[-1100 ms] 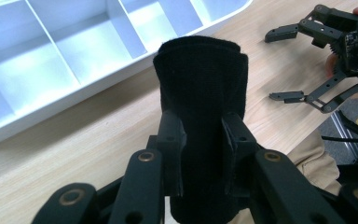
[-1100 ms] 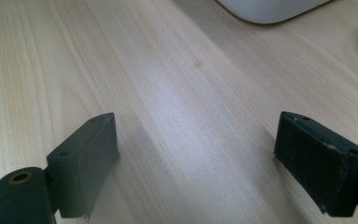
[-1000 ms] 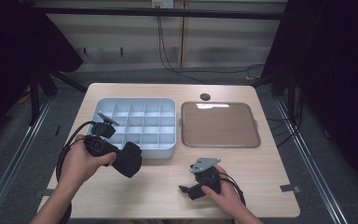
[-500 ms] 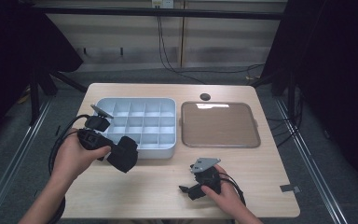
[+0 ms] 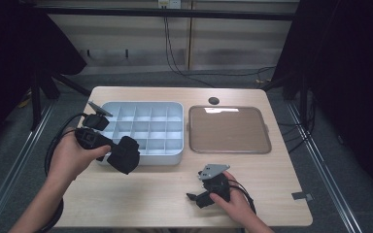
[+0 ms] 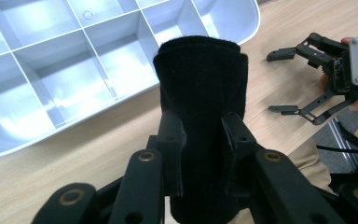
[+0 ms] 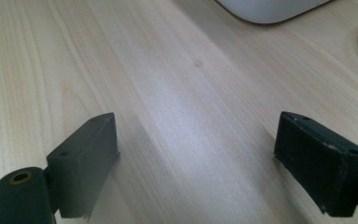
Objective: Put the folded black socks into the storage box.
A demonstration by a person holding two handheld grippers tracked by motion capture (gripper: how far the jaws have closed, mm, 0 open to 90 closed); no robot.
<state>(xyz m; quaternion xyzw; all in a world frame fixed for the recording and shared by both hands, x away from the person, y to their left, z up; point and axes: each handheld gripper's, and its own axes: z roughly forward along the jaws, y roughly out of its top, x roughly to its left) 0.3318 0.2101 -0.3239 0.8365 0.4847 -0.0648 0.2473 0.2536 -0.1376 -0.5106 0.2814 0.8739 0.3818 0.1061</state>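
Step in hand: carrying. The left gripper [image 5: 119, 154] is clamped on a black rolled cloth [image 6: 200, 93], both jaws pressing its sides, and holds it clear of the table [image 5: 155, 194]. The likely destination is the divided tray [image 5: 175, 158]; none of its compartments visible here holds anything.

Position of the cloth, taken against the tray: in the high view it hangs over the tray's near left corner, overlapping the rim. In the left gripper view the roll runs up from between the jaws, its free end reaching forward over the bare wood just short of the tray's near wall. The grip sits on the lower part of the roll, leaving most of its length projecting beyond the jaws.

Right gripper [image 5: 200, 196]: jaws wide apart with nothing between them, resting low near the table's front edge, well to the right of the tray's near right corner. The brown lid [image 5: 229, 130] lies flat just beside the tray's right wall.

Next move, as judged: advance the cloth over the near wall and centre it above one compartment before lowering. The roll looks about as wide as a cell, so alignment with the dividers matters; a skewed entry would likely leave it riding on a partition.
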